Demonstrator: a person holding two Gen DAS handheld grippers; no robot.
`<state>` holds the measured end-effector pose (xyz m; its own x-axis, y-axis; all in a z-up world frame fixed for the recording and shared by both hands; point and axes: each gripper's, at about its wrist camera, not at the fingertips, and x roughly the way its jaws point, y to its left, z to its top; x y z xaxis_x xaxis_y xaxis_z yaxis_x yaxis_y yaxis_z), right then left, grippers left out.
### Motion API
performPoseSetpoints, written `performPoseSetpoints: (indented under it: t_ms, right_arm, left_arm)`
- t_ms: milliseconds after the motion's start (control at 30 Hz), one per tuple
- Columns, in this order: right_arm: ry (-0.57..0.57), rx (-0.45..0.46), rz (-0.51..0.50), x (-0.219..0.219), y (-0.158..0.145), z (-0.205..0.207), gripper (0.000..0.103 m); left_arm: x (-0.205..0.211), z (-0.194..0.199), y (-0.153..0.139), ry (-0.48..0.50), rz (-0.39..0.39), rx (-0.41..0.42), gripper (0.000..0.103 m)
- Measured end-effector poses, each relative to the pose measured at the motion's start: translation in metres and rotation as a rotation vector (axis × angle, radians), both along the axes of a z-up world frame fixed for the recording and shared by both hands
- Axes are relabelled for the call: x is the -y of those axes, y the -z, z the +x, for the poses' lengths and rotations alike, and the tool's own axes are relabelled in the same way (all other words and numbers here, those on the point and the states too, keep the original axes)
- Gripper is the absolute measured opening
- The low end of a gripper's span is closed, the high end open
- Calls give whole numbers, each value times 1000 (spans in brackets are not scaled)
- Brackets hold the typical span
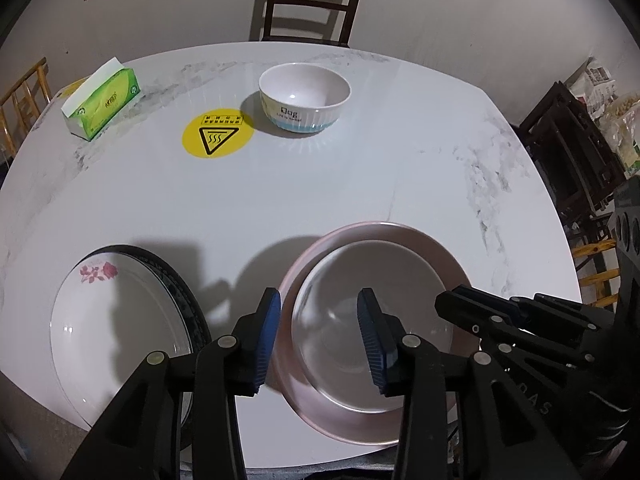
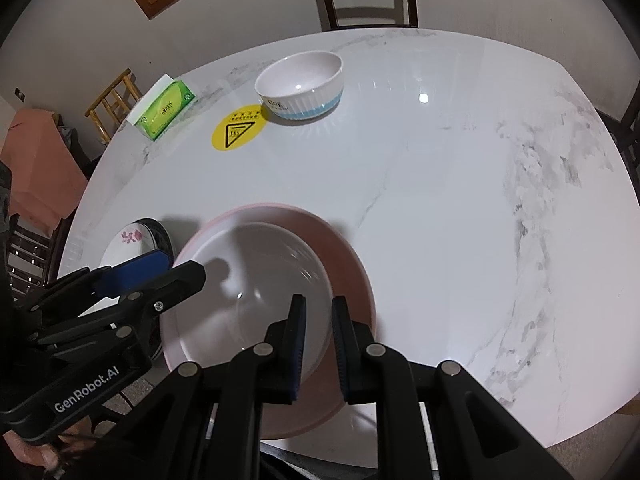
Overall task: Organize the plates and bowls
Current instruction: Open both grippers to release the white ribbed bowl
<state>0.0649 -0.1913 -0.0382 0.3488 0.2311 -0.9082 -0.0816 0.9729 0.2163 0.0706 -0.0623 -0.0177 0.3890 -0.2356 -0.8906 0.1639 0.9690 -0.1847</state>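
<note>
A white bowl (image 1: 360, 332) sits in a pink plate (image 1: 436, 256) at the table's near edge; both show in the right wrist view, the bowl (image 2: 260, 280) and the plate (image 2: 340, 256). My right gripper (image 2: 319, 344) is shut on the bowl's right rim. My left gripper (image 1: 318, 336) is open, its jaws straddling the bowl's left rim and the plate's left edge. A white flowered plate (image 1: 120, 320) lies on a dark-rimmed plate (image 1: 188, 292) at the near left. A ribbed white and blue bowl (image 1: 304, 98) stands at the far middle.
A green tissue box (image 1: 102, 104) lies at the far left of the marble table (image 1: 360, 184), beside a yellow hot-surface sticker (image 1: 218, 135). A dark chair (image 1: 312, 0) stands behind the table. Stacked chairs (image 1: 572, 152) stand to the right.
</note>
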Motion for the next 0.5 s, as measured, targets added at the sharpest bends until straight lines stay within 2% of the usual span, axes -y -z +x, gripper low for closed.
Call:
performPoseSetpoints:
  t_ms: [500]
  right_arm:
    - [11,65,13,13,-25,11,15]
  left_arm:
    - [-21,9,-15,-47,-60,55,38]
